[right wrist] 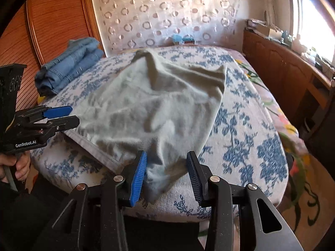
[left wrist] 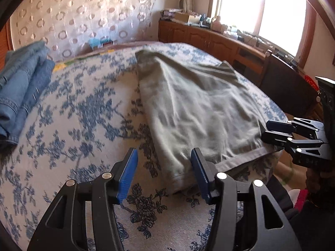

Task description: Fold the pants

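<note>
Grey-green pants (right wrist: 150, 108) are lying half-folded on the bed (right wrist: 247, 129) while you are holding both grippers' fingers (left wrist: 126, 175) apart, gripping nothing, likely to re-grip.

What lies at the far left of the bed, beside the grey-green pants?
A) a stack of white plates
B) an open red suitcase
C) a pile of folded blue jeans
C: folded blue jeans lie on the bed, left of the pants.
</note>
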The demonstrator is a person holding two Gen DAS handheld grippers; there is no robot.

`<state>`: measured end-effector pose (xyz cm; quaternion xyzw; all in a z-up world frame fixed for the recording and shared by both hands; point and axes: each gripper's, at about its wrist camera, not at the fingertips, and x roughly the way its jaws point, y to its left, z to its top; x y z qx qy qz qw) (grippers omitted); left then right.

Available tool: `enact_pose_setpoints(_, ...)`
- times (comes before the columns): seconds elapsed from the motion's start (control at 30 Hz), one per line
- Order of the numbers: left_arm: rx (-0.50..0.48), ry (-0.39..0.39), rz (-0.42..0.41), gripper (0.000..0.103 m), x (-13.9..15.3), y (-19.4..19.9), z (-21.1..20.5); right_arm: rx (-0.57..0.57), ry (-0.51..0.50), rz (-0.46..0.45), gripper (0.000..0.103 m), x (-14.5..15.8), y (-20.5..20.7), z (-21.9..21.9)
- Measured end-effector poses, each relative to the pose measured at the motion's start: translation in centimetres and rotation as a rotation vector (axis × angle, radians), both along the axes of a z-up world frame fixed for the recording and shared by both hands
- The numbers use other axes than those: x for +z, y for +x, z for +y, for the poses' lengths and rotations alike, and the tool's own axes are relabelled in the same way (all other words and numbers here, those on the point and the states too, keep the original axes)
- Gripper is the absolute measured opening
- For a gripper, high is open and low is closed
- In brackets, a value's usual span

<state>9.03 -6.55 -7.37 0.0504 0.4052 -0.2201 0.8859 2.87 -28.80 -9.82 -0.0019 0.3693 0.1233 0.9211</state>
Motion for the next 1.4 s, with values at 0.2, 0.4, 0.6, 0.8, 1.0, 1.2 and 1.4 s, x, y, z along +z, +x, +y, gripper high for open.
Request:
enact_pose_setpoints(0.2, 0.000, 0.034, -0.003, 0.064, -0.7, 0.0, -0.6, 0.001, -0.028, -0.020, 0.049, -0.1, -0.1, 0.6)
enact_pose_setpoints(0.4, 0.018, 0.037, -0.049, 0.076, -1.1, -0.2, -0.3, -0.018, -0.075, -0.029, 0.065, -0.6, -0.1, 1.0)
enact_pose_setpoints(0.6, 0.025, 0.032, -0.042, 0.078, -1.1, -0.1, -0.1, -0.034, -0.057, -0.021, 0.076, -0.7, 0.1, 0.4)
enact_pose_setpoints(0.8, 0.022, -0.018, -0.005, 0.073, -0.7, -0.4, 0.7, -0.026, -0.048, -0.016, 0.071, -0.5, -0.3, 0.3)
enact_pose_setpoints(1.0, -0.017, -0.066, 0.011, 0.043, -0.6, -1.4, 0.7, 0.035, 0.007, 0.007, 0.038, -0.2, -1.0, 0.3)
enact_pose_setpoints(1.2, -0.023, -0.079, 0.016, 0.037, -0.6, -1.9, 0.7, 0.056, 0.038, 0.031, 0.028, -0.2, -1.2, 0.0)
enact_pose_setpoints(1.4, -0.047, -0.115, 0.027, 0.015, -0.5, -2.4, 0.8, 0.087, 0.058, 0.039, 0.014, -0.1, -0.7, 0.3)
